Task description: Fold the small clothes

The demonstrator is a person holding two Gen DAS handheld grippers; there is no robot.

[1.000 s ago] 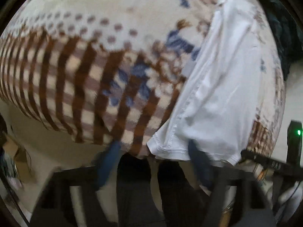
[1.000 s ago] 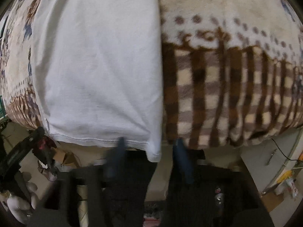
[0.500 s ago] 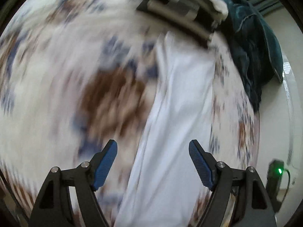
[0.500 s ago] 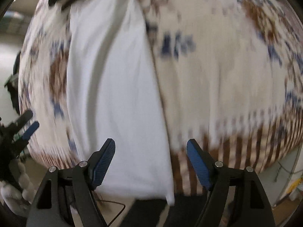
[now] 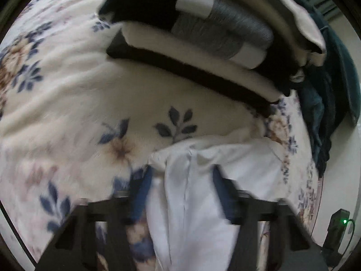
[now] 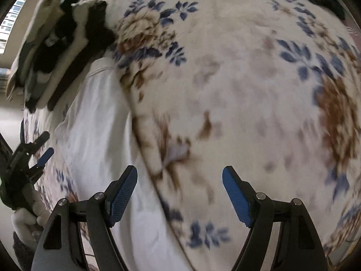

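A white garment [image 5: 225, 176] lies lengthwise on a floral blanket [image 5: 67, 90], folded into a long strip. In the left wrist view its far end is bunched between the open blue fingers of my left gripper [image 5: 180, 180]. In the right wrist view the white garment [image 6: 94, 124] runs along the left side. My right gripper [image 6: 180, 192] is open and empty above the garment's right edge and the blanket [image 6: 248, 90]. The left gripper [image 6: 42, 155] also shows at the left edge there, held by a gloved hand.
A stack of folded clothes [image 5: 214, 33], black, white and grey, sits beyond the garment's far end; it also shows in the right wrist view [image 6: 56, 45]. A dark teal fabric pile [image 5: 327, 101] lies at the bed's right edge.
Both grippers have moved from the garment's near hem over the bed edge forward along the garment to its far end. Both stay open.
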